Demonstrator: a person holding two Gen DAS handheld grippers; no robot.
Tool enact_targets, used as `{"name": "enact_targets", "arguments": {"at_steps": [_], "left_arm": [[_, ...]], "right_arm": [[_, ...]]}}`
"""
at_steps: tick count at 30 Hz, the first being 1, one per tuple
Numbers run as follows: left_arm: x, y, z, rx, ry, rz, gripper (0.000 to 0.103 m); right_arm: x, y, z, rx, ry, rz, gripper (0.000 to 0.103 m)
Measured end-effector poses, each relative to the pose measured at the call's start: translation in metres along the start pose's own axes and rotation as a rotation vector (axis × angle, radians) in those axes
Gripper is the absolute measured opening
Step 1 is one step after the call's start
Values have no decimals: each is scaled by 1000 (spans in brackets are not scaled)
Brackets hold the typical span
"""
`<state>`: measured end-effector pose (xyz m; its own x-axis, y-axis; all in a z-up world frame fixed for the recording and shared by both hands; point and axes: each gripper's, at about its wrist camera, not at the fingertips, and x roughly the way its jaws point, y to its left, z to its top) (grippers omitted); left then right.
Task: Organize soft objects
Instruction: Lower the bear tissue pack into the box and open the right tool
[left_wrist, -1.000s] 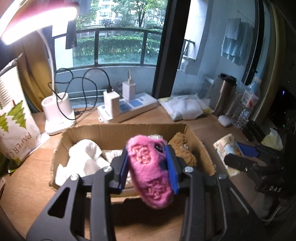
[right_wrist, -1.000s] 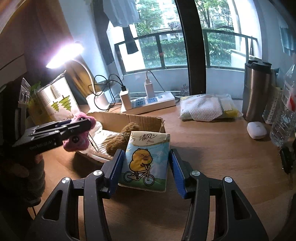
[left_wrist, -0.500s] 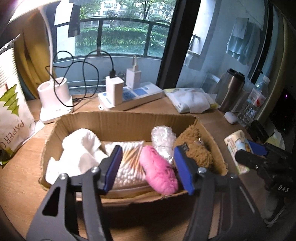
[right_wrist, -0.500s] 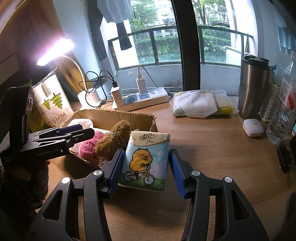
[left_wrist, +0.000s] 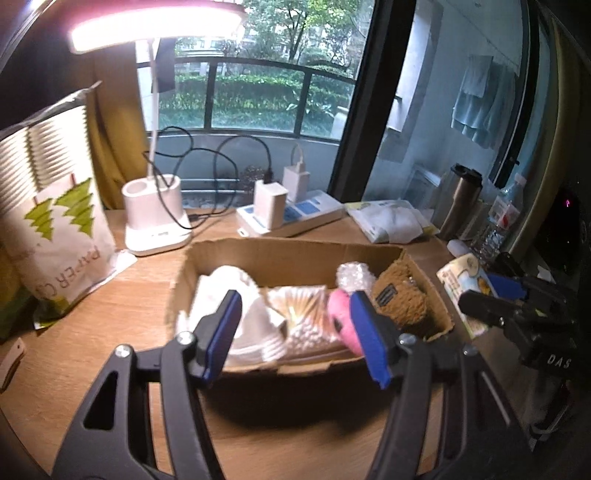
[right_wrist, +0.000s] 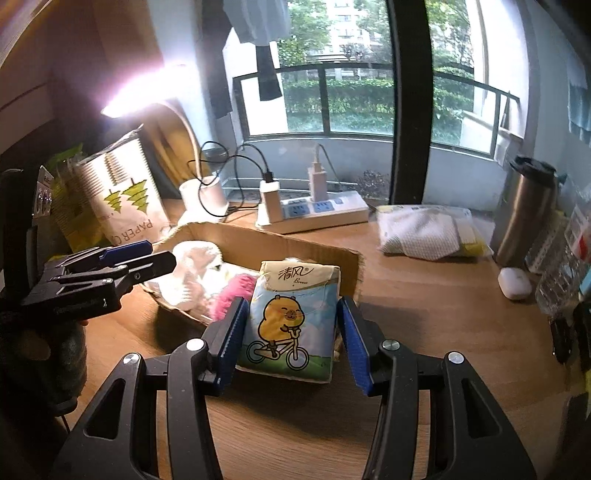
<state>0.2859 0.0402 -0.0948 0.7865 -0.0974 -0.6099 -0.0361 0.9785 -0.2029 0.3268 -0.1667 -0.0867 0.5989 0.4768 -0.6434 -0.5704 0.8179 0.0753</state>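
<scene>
A cardboard box (left_wrist: 295, 254) on the wooden desk holds a pink plush toy (left_wrist: 341, 314), a brown plush (left_wrist: 402, 302), a white cloth (left_wrist: 229, 284), a bag of cotton swabs (left_wrist: 303, 306) and a roll of bubble wrap (left_wrist: 354, 275). My left gripper (left_wrist: 295, 301) hovers open over the box's near edge with nothing between its pads. The pink toy lies in the box, partly behind the right finger. My right gripper (right_wrist: 291, 306) is shut on a tissue pack (right_wrist: 291, 314) printed with a yellow cartoon animal, just in front of the box (right_wrist: 295, 247), by its right end.
Behind the box stand a white lamp base (left_wrist: 155, 218) and a power strip (left_wrist: 291, 218) with chargers and cables. A paper-cup bag (left_wrist: 55, 221) stands at the left. A steel tumbler (right_wrist: 524, 206), a white earbud case (right_wrist: 515, 282) and a bagged cloth (right_wrist: 424, 229) lie at the right.
My left gripper opened and dropped the pink plush toy into the box, then drew back. My right gripper carried the tissue pack closer to the box.
</scene>
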Motion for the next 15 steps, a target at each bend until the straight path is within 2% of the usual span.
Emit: {"name": "enact_targets", "arguments": {"at_steps": [7, 15], "left_arm": [[-17, 23, -1, 8, -25, 15, 62], [-14, 48, 5, 3, -44, 26, 63]], "right_arm": [[12, 29, 15, -39, 7, 2, 53], [41, 53, 34, -62, 14, -4, 53]]}}
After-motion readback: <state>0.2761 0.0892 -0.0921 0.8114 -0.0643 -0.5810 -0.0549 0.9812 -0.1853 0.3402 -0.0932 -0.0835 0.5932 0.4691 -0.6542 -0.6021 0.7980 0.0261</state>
